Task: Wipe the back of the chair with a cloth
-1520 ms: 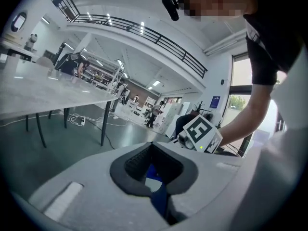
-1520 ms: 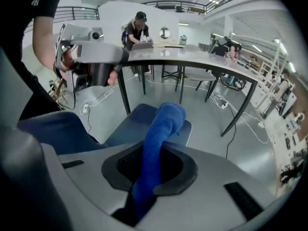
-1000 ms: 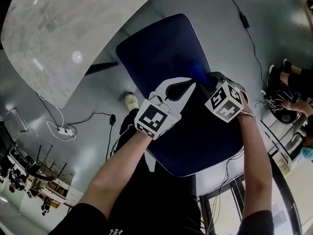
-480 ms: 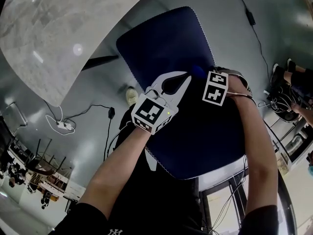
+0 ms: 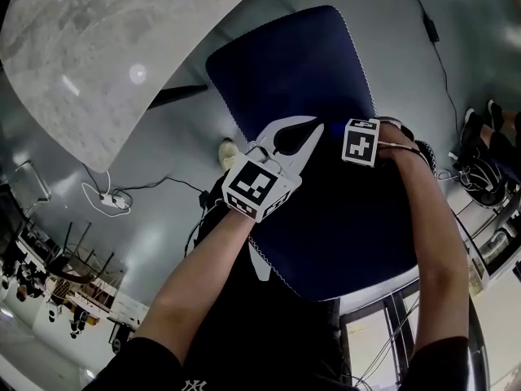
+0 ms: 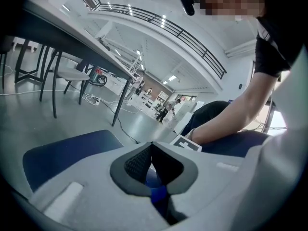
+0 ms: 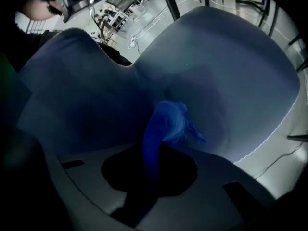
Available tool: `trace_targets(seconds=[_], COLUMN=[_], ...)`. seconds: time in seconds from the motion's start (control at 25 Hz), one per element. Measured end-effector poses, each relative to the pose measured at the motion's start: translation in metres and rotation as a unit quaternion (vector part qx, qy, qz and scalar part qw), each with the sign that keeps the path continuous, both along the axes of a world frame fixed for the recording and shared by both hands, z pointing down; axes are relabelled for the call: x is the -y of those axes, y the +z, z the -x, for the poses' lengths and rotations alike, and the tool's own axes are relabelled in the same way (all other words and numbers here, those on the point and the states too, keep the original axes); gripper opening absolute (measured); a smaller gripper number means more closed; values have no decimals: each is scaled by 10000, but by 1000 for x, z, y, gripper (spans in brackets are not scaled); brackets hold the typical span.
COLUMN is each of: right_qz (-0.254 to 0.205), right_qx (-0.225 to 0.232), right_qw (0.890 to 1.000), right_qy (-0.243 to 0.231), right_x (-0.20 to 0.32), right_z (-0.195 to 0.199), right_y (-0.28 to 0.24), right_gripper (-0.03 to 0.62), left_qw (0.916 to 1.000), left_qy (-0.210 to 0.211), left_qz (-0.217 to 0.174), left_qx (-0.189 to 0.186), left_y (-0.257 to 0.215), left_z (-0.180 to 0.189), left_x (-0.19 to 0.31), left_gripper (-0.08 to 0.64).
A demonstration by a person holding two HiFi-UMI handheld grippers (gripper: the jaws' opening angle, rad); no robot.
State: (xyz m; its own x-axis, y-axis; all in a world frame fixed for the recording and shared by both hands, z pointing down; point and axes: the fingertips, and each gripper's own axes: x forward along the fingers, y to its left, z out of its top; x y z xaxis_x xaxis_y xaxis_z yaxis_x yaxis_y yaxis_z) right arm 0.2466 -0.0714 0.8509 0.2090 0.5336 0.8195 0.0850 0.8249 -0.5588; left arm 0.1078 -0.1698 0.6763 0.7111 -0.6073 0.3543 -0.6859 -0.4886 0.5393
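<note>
The dark blue chair (image 5: 301, 72) fills the middle of the head view, its back (image 7: 216, 71) broad and curved in the right gripper view. My right gripper (image 7: 154, 150) is shut on a bright blue cloth (image 7: 166, 124), whose bunched end presses against the chair's fabric. In the head view only that gripper's marker cube (image 5: 360, 142) shows, and the cloth is hidden. My left gripper (image 5: 312, 130) hovers just left of it over the chair. Its jaws meet at the tips (image 6: 152, 144), with only a blue patch showing through the gap behind them.
A pale marbled tabletop (image 5: 89, 39) lies at the upper left. Cables and a power strip (image 5: 108, 205) trail over the grey floor, and another cable (image 5: 431, 31) runs at the upper right. Someone's feet and bags (image 5: 488, 137) are at the right edge.
My right gripper has turned and dipped toward the chair, so the blue cloth seen earlier beside the cube is now out of the head view. The left gripper has barely moved.
</note>
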Motion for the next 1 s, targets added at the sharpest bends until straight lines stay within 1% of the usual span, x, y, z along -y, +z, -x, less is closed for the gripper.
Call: trace_targets(seconds=[0.08, 0.16, 0.24, 0.32, 0.44, 0.68, 0.84, 0.88, 1.0], right_qz=[224, 314, 405, 512, 550, 733, 1064, 1117, 1134], right_qx=[-116, -234, -251, -191, -159, -8, 250, 301, 436], right_qw=[9995, 9990, 9985, 9978, 9978, 9944, 9860, 9845, 9840], right_qy=[207, 196, 272, 378, 340, 764, 1259, 1318, 1306], right_x=[-9, -15, -20, -28, -43, -76, -96, -100, -108], right_z=[6, 9, 15, 26, 45, 88, 123, 129, 138], right_y=[0, 2, 0, -3, -5, -10, -18, -20, -25], right_gripper=[61, 60, 60, 61, 61, 61, 60, 60, 61], left_qw=[10000, 9999, 9999, 9998, 9997, 9996, 9994, 9993, 9992], left_qy=[-51, -99, -129, -167, -221, -286, -358, -370, -404], left_qz=[3, 11, 20, 23, 18, 0, 21, 29, 39], left_qx=[21, 32, 36, 41, 36, 17, 13, 16, 9], left_y=[0, 1, 1, -1, -3, -7, -4, -3, -3], left_z=[8, 14, 18, 23, 31, 44, 60, 64, 73], left_x=[-2, -3, -4, -7, -12, -23, -31, -33, -38], left_gripper=[9, 9, 9, 9, 9, 9, 9, 9, 9])
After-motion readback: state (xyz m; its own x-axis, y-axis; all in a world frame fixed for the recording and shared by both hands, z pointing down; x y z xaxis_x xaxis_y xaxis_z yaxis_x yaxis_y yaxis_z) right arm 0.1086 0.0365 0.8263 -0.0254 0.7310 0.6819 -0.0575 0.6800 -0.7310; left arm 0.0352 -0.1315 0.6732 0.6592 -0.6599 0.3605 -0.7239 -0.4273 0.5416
